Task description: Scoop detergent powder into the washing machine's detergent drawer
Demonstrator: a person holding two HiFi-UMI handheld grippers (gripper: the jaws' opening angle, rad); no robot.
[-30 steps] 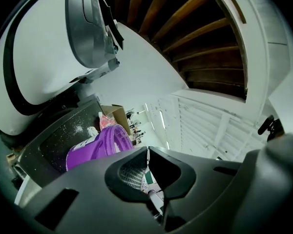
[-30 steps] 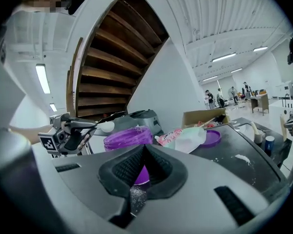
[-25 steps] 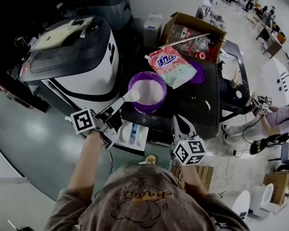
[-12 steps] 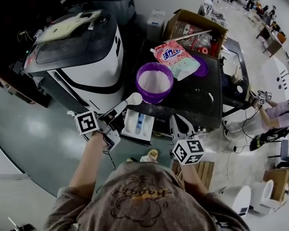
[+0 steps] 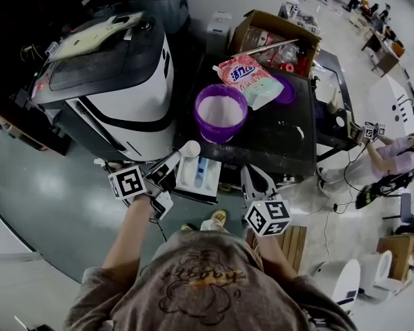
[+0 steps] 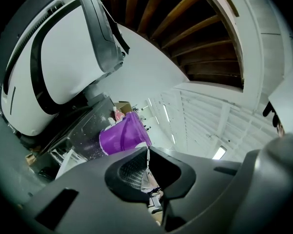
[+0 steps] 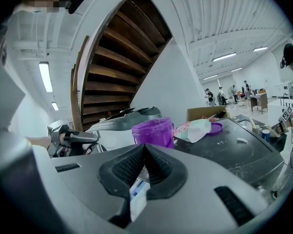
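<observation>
Scoop (image 5: pixel 189 148) pinched in left claw (image 5: pixel 167 165) hovers at 11 o'clock of the drawer (image 5: pixel 210 187); tipping seems next; right claw (image 5: pixel 253 179) closed, empty

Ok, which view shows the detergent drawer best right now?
Head view: the detergent drawer is seen whole from above, compartments visible. The right gripper view catches only a sliver behind the jaws. The left gripper view shows only a white edge.

The floor (image 5: pixel 41 198) is smooth, glossy and grey-green. A black table (image 5: pixel 283 143) stands near a white wall (image 7: pixel 161 84), with the underside of a wooden staircase (image 7: pixel 115 57) overhead. Strip lights (image 7: pixel 45 76) line the white ceiling (image 7: pixel 224 13).
</observation>
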